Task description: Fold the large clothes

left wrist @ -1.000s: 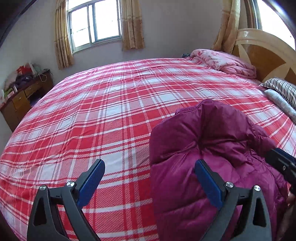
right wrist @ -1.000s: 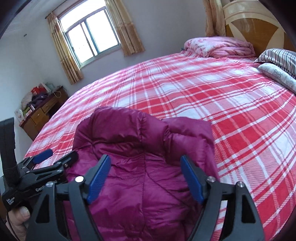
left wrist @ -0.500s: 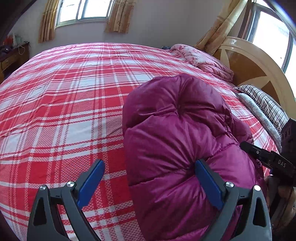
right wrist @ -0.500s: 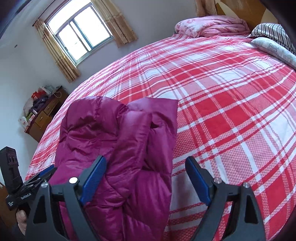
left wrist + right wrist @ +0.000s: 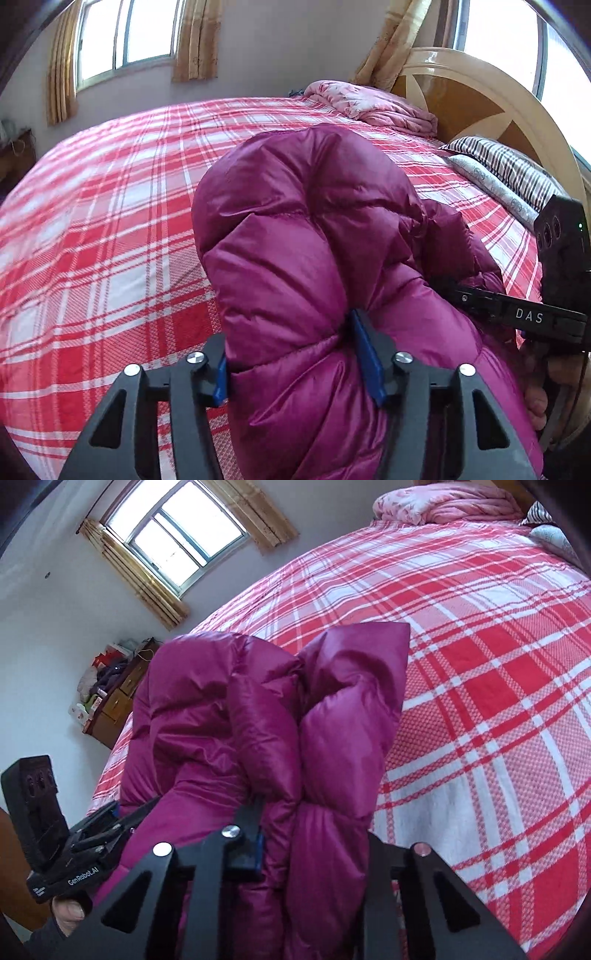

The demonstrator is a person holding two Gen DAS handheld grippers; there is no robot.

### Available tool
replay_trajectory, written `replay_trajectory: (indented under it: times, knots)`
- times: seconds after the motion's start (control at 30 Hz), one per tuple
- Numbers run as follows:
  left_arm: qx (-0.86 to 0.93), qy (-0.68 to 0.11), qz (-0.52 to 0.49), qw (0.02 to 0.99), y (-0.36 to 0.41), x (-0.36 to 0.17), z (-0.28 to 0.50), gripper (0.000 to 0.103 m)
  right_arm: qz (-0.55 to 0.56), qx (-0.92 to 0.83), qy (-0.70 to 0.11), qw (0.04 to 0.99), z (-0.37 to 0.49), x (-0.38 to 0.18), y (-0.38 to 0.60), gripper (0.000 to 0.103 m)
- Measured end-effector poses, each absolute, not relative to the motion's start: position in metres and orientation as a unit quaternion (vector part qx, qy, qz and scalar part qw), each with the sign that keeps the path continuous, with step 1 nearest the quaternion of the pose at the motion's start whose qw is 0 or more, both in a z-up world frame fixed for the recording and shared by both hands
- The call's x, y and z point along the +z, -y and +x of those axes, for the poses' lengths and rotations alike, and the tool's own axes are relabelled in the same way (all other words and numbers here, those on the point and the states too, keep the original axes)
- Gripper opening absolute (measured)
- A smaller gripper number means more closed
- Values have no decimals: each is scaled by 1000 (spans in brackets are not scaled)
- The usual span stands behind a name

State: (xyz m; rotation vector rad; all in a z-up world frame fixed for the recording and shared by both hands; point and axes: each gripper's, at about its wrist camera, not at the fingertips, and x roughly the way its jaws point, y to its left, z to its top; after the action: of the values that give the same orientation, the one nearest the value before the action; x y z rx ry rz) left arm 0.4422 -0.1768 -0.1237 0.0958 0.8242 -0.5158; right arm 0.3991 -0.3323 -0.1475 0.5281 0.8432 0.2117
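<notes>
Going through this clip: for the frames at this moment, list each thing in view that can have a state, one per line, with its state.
Magenta puffer jacket: bunched up on the bed, gripped from both sides.
Left gripper: jaws closing, jacket padding between them.
Right gripper: jaws closing, a jacket fold between them.
Plaid bedspread: spread flat.
Pink quilt: folded by the headboard.
Striped pillow: lying at the bed's head.
Window curtains: drawn open.

Both tilted downward. My left gripper (image 5: 295, 354) closing, padded fabric bunched between its jaws. My right gripper (image 5: 314, 834) likewise, closing tighter.
</notes>
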Motion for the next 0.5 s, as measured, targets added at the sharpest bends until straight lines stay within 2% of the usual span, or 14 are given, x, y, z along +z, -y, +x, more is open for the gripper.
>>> replay_trajectory:
  times: [0.13, 0.5]
  knots:
    - [-229, -369, 72, 898, 167, -96, 413, 45, 255, 111, -394, 876, 381, -134, 315, 22]
    - [-149, -335, 84, 926, 83, -56, 367, 45, 236, 193, -379, 874, 364, -104, 217, 22]
